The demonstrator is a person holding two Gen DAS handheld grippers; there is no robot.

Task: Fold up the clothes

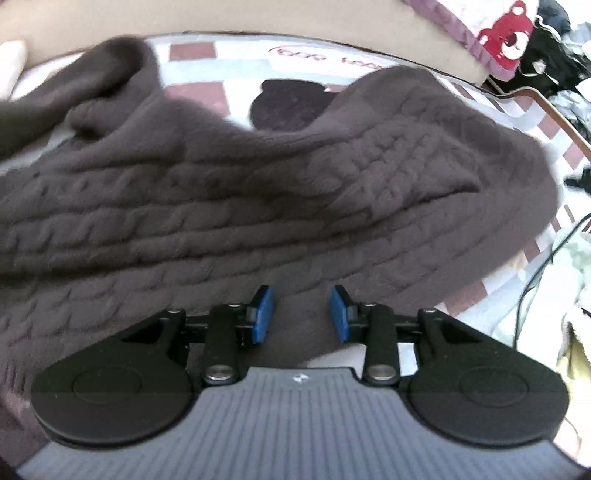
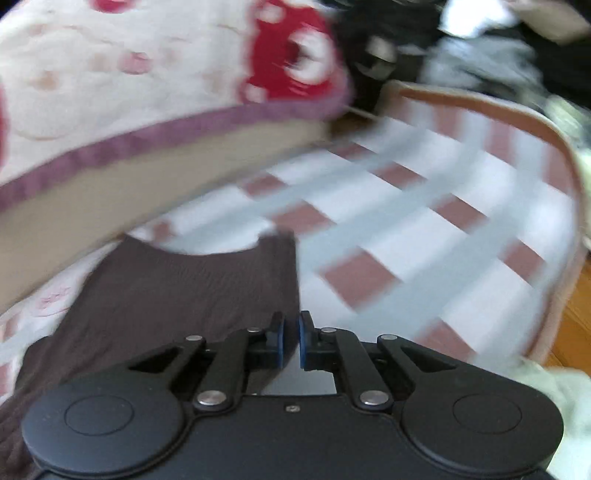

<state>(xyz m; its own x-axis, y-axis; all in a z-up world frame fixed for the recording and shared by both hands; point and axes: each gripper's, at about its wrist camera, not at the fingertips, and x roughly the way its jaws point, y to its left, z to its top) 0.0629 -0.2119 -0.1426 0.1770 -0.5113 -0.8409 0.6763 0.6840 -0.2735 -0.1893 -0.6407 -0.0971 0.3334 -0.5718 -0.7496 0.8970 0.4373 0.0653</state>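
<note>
A dark brown cable-knit sweater (image 1: 258,192) lies rumpled across a bed, filling the left wrist view from nine o'clock to three o'clock. The left gripper (image 1: 302,314) hangs over its near hem with jaws spread and nothing pinched between the blue pads (image 1: 263,314).

In the right wrist view, heavily blurred, the right gripper (image 2: 291,341) has its jaws pressed together; a ribbed brown edge of the garment runs from the pads toward eleven o'clock, though whether the cloth is caught between them cannot be told.

The step in hand appears to be taking hold of the sweater's edges for a fold. Done well, each gripper would bite a full thickness of knit near a corner, lift evenly, and carry the hem toward the bunched far side at twelve o'clock — thick knit slips and sags if nipped too shallow.

The checked bedsheet (image 2: 424,229) — white, grey-blue and rust squares — is soft and gives underneath. A bear-print pillow (image 1: 506,33) sits at one o'clock, dark clutter (image 1: 554,48) beyond it, and wooden floor (image 2: 576,314) shows at four o'clock in the right view.
</note>
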